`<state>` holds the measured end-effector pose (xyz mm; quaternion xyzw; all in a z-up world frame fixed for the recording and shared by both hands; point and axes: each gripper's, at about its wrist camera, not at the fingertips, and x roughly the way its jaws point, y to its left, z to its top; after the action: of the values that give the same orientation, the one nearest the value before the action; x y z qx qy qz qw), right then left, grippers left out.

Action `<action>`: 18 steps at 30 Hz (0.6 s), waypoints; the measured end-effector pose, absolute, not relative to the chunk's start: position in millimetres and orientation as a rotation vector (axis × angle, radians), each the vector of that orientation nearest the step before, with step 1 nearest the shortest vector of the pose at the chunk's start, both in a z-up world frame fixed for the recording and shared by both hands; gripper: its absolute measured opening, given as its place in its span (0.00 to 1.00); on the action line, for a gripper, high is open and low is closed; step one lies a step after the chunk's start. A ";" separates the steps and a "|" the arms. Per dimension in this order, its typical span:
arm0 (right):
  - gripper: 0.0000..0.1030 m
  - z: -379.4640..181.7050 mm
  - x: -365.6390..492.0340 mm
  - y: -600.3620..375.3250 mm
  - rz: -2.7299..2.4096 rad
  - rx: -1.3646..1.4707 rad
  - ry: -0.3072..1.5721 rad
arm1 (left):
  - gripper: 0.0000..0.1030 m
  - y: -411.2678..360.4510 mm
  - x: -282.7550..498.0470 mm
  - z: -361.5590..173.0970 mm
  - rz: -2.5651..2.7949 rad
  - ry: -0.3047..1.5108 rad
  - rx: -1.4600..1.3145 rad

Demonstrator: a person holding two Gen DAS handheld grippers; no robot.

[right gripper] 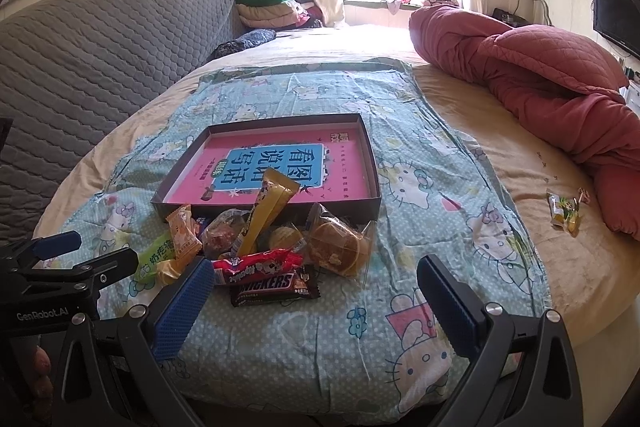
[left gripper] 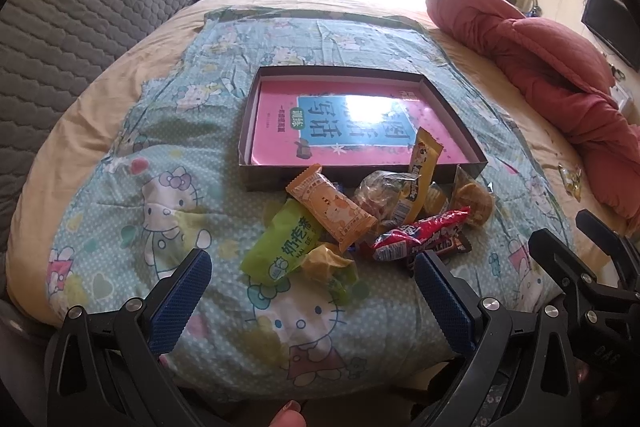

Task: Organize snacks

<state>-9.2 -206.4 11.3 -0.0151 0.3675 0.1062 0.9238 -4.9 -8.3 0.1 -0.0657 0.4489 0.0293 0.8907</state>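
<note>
Both jaws spread wide, empty, poised over snack pile [left gripper: 360, 219] near bed's front edge; open box [right gripper: 280, 163] just behind, likely ready for sorting.

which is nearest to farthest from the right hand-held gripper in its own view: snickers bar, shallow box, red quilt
From the right hand-held gripper:
1. Snickers bar: just ahead, toward its left finger, at the front of the snack pile.
2. Shallow box: behind the pile, centre of the Hello Kitty cloth.
3. Red quilt: bunched far back on the right.
</note>
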 end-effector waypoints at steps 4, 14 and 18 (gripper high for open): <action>0.99 11.4 -9.1 -206.4 0.213 -0.027 0.758 | 0.98 -7.5 -4.0 -1.2 0.057 0.938 -0.143; 0.99 6.9 -8.0 -205.9 0.213 -0.033 0.770 | 0.98 -7.3 -2.2 -6.8 0.051 0.947 -0.142; 0.99 5.4 -8.1 -205.4 0.205 -0.044 0.768 | 0.98 -7.1 -1.6 -8.7 0.051 0.947 -0.139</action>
<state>-8.1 -205.4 5.4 -0.0213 0.3739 0.0999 0.9218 -1.6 -7.1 -8.7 -0.0669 0.4556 0.0245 0.8873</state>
